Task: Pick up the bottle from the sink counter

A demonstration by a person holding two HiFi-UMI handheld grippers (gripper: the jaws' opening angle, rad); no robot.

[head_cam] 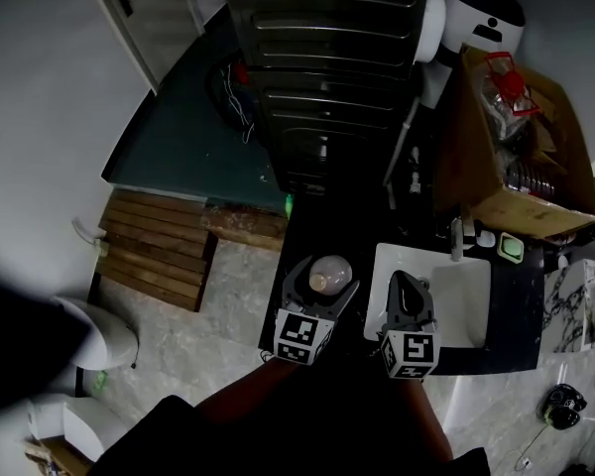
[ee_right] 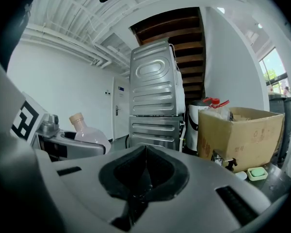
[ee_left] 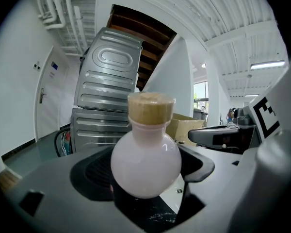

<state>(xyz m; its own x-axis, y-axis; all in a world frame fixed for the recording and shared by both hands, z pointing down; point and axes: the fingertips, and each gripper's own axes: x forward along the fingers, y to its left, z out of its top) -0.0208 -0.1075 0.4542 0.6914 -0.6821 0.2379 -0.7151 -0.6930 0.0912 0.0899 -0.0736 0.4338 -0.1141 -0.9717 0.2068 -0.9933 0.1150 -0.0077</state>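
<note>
Left gripper (head_cam: pixel 325 278), lower centre, fingers (ee_left: pixel 89 176) closed round the pale corked bottle (ee_left: pixel 145 161) at the bench (head_cam: pixel 521 310) edge beside the sink (head_cam: pixel 458 303); right gripper (ee_right: pixel 144 176) closed, empty. Grasp looks made; next calls for a steady upright lift

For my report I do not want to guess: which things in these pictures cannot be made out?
1. Underside of the bottle: in the left gripper view, the left gripper covers it with its own body.
2. Contents of the cardboard box: in the head view they are dark and too small.
3. The green item beside the sink: in the head view it is too small to name.
</note>
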